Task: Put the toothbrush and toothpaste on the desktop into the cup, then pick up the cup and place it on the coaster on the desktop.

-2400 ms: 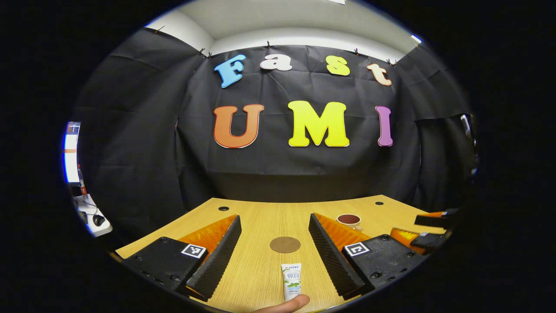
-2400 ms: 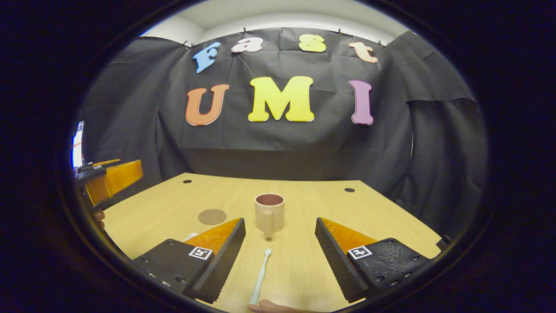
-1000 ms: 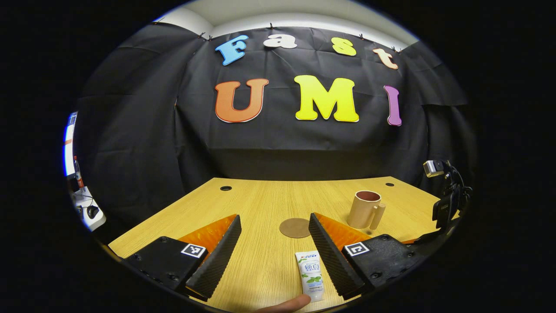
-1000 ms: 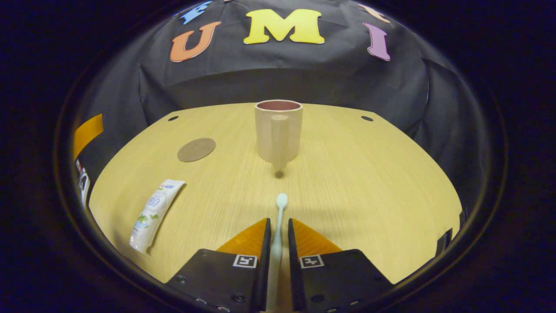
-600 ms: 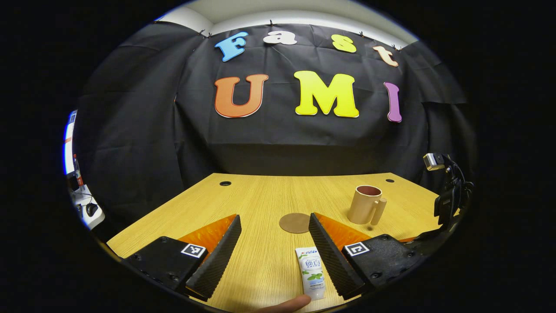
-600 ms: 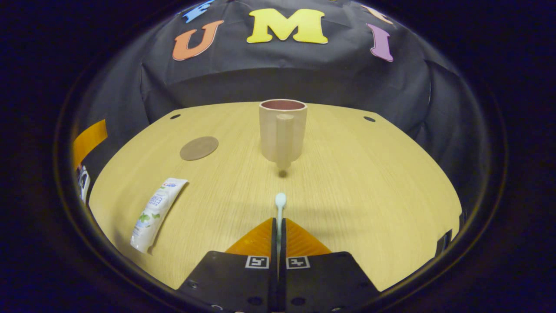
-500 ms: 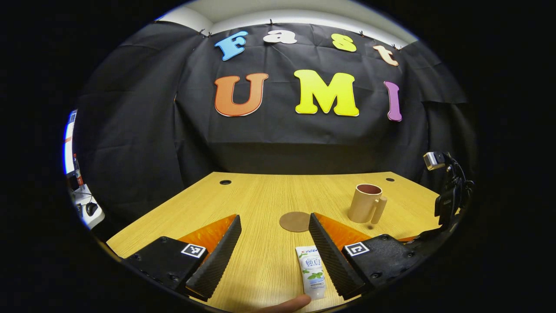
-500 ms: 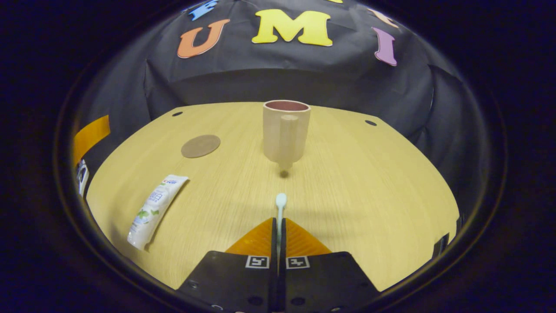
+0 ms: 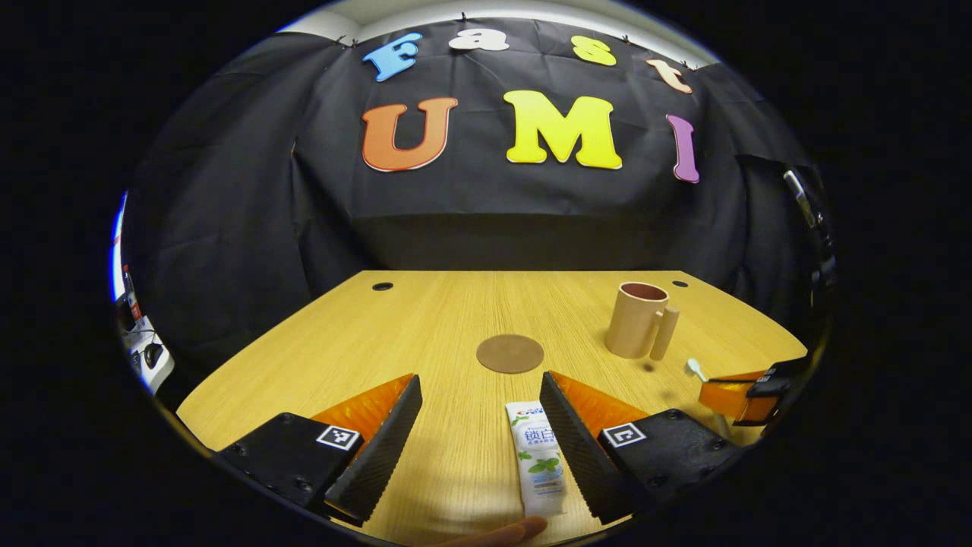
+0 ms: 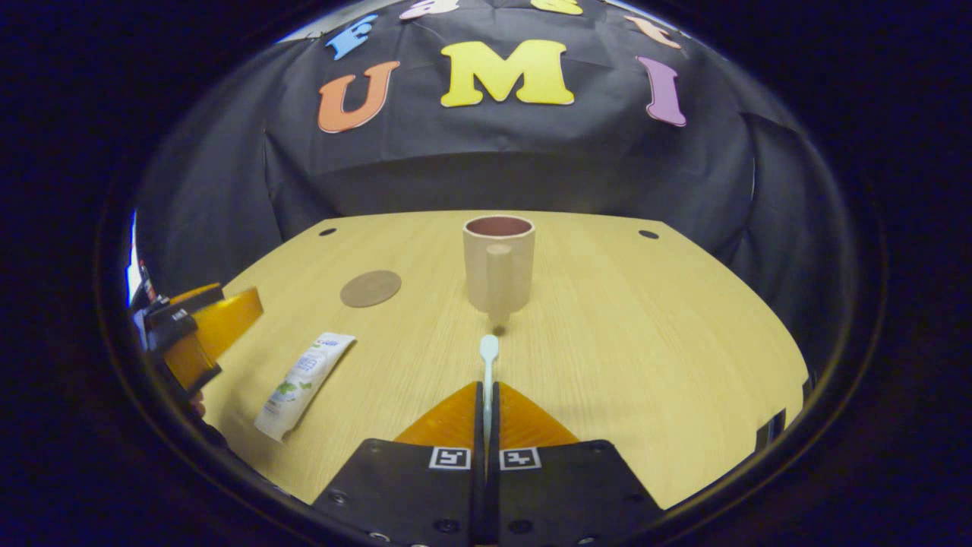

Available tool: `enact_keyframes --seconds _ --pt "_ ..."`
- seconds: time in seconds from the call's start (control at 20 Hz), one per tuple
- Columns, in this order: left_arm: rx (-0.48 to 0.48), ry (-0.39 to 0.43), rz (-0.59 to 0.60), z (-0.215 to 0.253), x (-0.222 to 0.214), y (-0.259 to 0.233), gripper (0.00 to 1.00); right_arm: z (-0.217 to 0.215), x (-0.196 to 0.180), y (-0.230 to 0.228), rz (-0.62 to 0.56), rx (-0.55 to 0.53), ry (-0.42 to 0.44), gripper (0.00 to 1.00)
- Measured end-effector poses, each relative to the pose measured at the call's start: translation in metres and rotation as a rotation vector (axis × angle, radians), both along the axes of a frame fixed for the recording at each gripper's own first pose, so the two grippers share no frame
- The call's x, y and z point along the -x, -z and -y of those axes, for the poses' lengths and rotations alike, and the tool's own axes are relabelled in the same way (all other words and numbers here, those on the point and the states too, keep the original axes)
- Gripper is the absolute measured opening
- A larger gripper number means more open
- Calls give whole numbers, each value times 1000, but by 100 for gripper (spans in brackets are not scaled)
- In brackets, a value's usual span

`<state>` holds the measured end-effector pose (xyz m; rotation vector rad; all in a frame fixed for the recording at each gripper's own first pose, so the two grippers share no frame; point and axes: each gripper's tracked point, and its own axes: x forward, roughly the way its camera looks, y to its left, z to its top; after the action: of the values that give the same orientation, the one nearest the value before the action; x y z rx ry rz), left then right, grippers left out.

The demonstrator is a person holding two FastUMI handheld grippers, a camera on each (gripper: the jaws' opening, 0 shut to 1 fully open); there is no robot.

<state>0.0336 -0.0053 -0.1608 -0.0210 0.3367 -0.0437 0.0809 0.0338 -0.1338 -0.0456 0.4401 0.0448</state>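
A white toothpaste tube (image 9: pixel 536 456) lies flat on the wooden desktop (image 9: pixel 425 319) between the fingers of my open left gripper (image 9: pixel 480 380), close to its right finger. Beyond it are the round brown coaster (image 9: pixel 509 353) and, farther right, the upright beige cup (image 9: pixel 638 320). My right gripper (image 10: pixel 487 387) is shut on the pale toothbrush (image 10: pixel 488 349), whose head points at the cup (image 10: pixel 498 262) and its handle. In the right gripper view the toothpaste (image 10: pixel 305 384) and coaster (image 10: pixel 370 288) lie to the left, near the left gripper (image 10: pixel 201 330). The right gripper (image 9: pixel 740 395) holds the toothbrush head (image 9: pixel 692 367) near the cup.
The desktop has cable holes near its far corners (image 9: pixel 382 286) (image 10: pixel 648 234). Black cloth walls close the back and sides. A side desk with a mouse (image 9: pixel 152 353) shows past the left wall. A person's fingertip (image 9: pixel 501 532) shows at the bottom edge.
The right gripper closed fully on the toothbrush and now holds it a little farther back from the cup. The left gripper moved forward, so the toothpaste sits deeper between its fingers.
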Motion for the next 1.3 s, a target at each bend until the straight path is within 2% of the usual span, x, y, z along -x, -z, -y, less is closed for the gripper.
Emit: enact_keyframes --seconds 0.2,0.45,0.6,0.75,1.2,1.3 --pt "-16 35 -69 22 0 22 100 7 8 -30 81 6 -10 0" --pt "-30 37 -144 35 -3 46 100 16 19 -61 159 10 -27 0" --pt "-2 50 -223 44 3 62 98 21 22 -71 183 1 -28 0" --pt "-2 45 -281 43 13 69 92 27 22 -75 194 -11 -22 0" --pt "-27 50 -339 38 15 71 75 33 25 -84 216 -25 -18 0" --pt "-28 57 -348 39 16 72 64 35 25 -85 222 -30 -15 0"
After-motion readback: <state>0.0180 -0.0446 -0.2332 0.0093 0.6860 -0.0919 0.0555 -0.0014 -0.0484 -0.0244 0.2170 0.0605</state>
